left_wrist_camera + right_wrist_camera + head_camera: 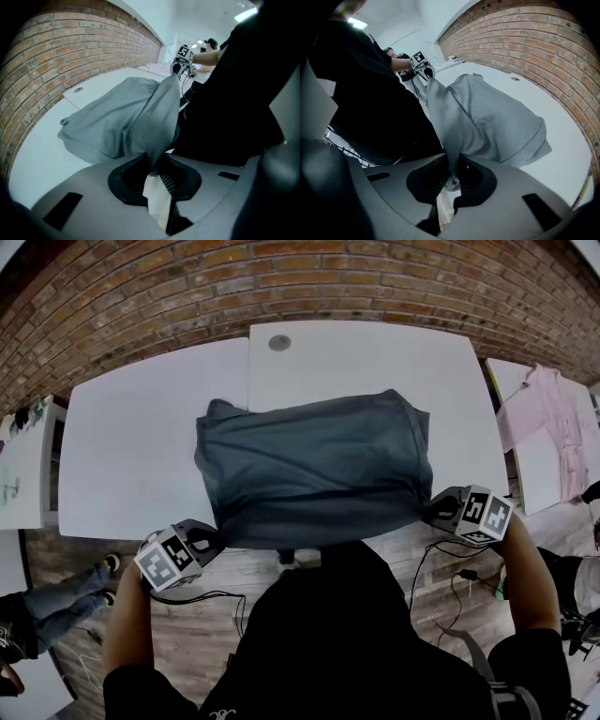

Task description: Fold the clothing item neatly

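The left gripper [212,542] and right gripper [437,511] each clench 1 near corner of the dark grey garment [314,470], holding that edge raised while its far part rests on the white desk [131,446]. Folding seems barely begun: laying the edge over and smoothing remain.

Soft grey-blue cloth of clothing item [314,465] looking matt, creasing loosely. White surface [141,446] looking smooth, giving faint sheen. Red brick wall [281,277] looking rough, matt. Plank floor [244,573] showing wood grain. Shells of left gripper [157,176] and right gripper [452,177] looking grey matt plastic, jaws showing black ribbed faces.
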Demonstrator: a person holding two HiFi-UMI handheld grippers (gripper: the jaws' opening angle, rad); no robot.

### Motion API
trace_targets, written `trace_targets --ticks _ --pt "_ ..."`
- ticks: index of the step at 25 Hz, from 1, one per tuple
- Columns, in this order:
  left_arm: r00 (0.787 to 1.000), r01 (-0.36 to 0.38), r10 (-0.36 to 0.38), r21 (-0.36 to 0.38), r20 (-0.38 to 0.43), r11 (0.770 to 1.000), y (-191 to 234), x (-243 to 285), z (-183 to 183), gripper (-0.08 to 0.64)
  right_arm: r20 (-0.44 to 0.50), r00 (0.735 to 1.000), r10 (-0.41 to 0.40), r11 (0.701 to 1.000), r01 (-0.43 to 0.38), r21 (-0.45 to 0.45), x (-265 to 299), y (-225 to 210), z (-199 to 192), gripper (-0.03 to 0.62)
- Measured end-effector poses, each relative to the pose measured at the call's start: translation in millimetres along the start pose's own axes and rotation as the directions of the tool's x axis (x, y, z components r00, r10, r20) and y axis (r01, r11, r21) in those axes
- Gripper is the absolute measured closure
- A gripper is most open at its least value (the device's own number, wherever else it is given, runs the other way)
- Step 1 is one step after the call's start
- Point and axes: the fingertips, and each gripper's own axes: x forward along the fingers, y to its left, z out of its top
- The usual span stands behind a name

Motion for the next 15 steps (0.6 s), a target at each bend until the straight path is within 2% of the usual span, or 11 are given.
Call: trace_targets --ticks 6,11,15 --pt "0.996 -0.089 0.088 0.040 0.022 0.995 55.4 -35.8 34.7 0.505 0.014 1.000 -0.014 0.999 0.015 -0.041 -42.0 -56.4 43.5 0.560" --pt "0.991 -0.135 0.135 0.026 0.014 0.990 112.1 -46.6 60.4 0.505 0.012 1.000 -0.023 0.999 0.023 -0.023 -57.2 -125.5 73.3 0.558" --pt "0.989 -0.150 0.150 -0.019 -0.004 0.988 164.5 -41.9 75.4 0.505 -0.001 1.000 -0.029 1.000 0.029 0.008 -51.7 -178.3 91.4 0.558"
